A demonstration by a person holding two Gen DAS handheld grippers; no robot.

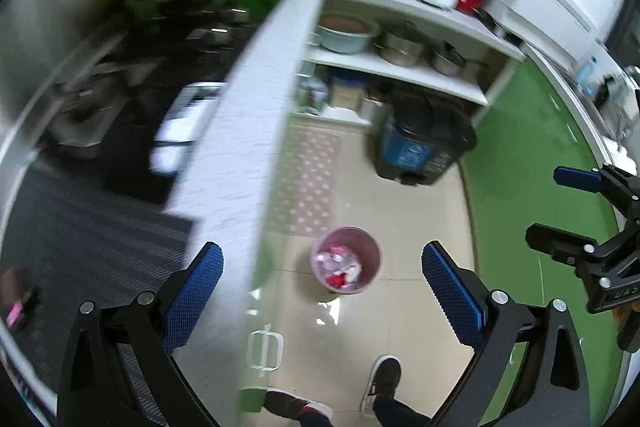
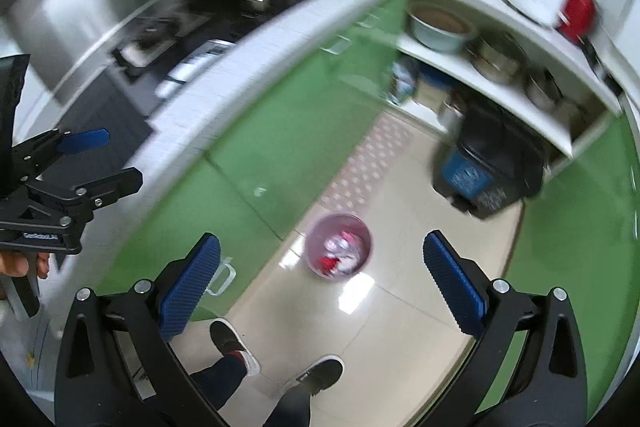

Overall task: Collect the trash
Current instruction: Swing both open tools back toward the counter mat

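A small pink waste bin (image 1: 346, 261) stands on the beige tiled floor, holding crumpled white and red trash; it also shows in the right wrist view (image 2: 339, 247). My left gripper (image 1: 322, 291) is open and empty, held high above the floor over the bin. My right gripper (image 2: 322, 285) is open and empty too, also well above the bin. Each gripper shows at the edge of the other's view: the right one (image 1: 560, 207) and the left one (image 2: 116, 159), both open.
A white counter edge (image 1: 240, 115) with green cabinet fronts (image 2: 240, 163) runs on the left, a stove (image 2: 152, 39) behind it. A dark pedal bin (image 1: 424, 147) stands by white shelves (image 1: 400, 67) of pots. Green cabinets (image 1: 532, 187) on the right. The person's feet (image 2: 316, 373) are below.
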